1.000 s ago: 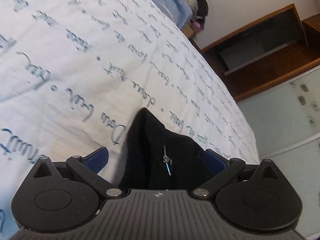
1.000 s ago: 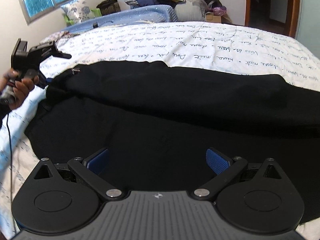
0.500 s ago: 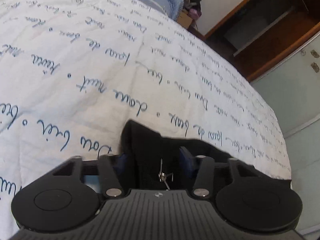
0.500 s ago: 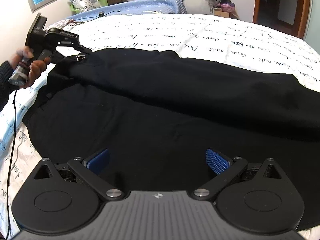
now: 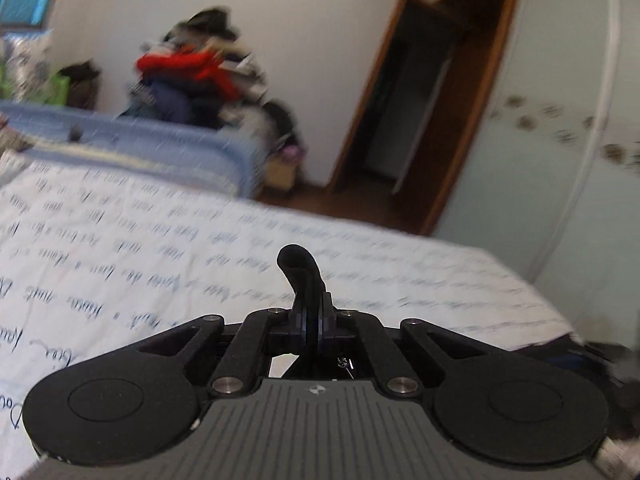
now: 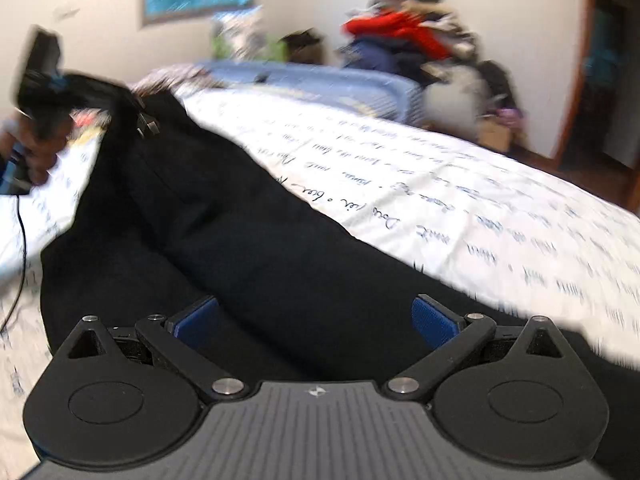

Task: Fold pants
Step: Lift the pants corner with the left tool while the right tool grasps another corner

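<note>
The left gripper (image 5: 311,322) is clamped tight on a corner of the black fabric pants (image 6: 248,248), lifting it above the white script-printed bedspread (image 6: 460,200). The right gripper (image 6: 316,316) gapes wide, holding nothing, over the pants; only its view shows them draped across the bed.

We are in a home bedroom: a bed with a white script-printed sheet (image 6: 460,200), a heap of piled clothes (image 5: 192,76), a wooden door frame (image 5: 372,112) and a pale wardrobe door (image 5: 560,120).
</note>
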`<state>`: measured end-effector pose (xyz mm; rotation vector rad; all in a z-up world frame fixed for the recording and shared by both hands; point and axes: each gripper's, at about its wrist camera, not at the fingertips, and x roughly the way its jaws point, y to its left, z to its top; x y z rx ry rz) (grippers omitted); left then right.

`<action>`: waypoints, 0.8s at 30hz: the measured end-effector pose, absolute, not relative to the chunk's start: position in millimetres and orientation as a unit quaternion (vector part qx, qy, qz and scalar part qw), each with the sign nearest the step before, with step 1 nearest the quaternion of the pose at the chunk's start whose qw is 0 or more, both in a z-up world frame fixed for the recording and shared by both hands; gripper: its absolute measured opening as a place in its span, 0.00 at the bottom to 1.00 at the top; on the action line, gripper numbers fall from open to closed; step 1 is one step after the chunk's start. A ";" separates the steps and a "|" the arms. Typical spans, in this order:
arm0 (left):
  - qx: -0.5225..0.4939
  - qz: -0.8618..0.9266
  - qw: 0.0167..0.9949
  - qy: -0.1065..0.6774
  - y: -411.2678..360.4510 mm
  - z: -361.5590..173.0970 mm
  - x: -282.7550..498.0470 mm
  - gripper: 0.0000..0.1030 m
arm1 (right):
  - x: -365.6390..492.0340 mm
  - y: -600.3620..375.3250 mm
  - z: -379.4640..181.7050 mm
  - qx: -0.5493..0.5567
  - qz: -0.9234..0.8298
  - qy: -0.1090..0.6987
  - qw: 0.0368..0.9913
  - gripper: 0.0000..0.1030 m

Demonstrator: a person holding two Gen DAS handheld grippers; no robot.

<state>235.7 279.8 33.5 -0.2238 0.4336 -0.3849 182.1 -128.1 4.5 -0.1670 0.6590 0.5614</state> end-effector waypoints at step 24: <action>-0.080 -0.279 0.947 0.134 276.3 41.2 189.1 0.04 | 381.2 -119.5 -34.6 -0.078 0.493 0.499 0.708 0.10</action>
